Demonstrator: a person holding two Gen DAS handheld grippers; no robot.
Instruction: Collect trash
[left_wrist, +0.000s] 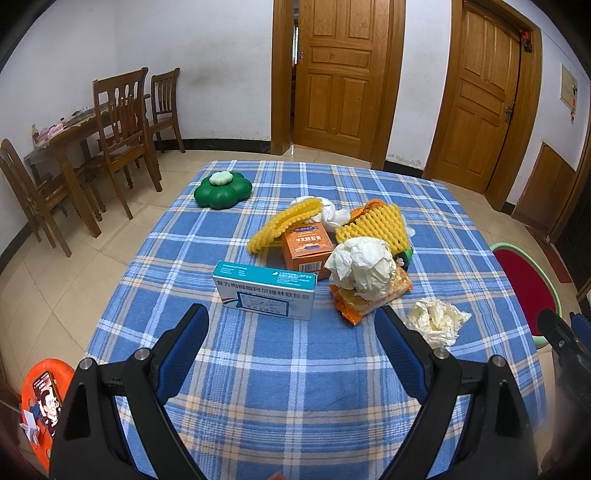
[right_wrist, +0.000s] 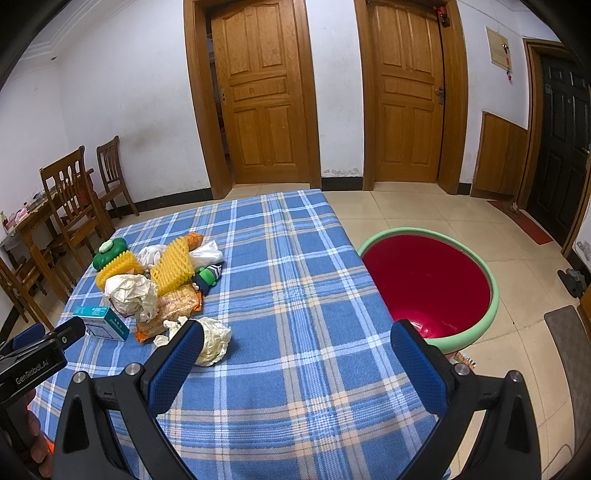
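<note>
A heap of trash lies on the blue plaid tablecloth (left_wrist: 295, 369): a teal medicine box (left_wrist: 264, 290), an orange box (left_wrist: 307, 245), yellow foam nets (left_wrist: 373, 225), a big crumpled paper ball (left_wrist: 364, 267), an orange snack wrapper (left_wrist: 369, 299) and a small crumpled tissue (left_wrist: 437, 317). My left gripper (left_wrist: 291, 343) is open and empty, just short of the teal box. My right gripper (right_wrist: 295, 365) is open and empty over the table's right part, its left finger in front of the small tissue (right_wrist: 214, 341). A red basin with a green rim (right_wrist: 428, 284) sits on the floor to the right.
A green flower-shaped container (left_wrist: 223, 190) stands at the table's far left. Wooden chairs and a dining table (left_wrist: 92, 140) stand by the left wall. An orange stool with a phone (left_wrist: 42, 398) is at the lower left. Two wooden doors (right_wrist: 258, 96) are behind.
</note>
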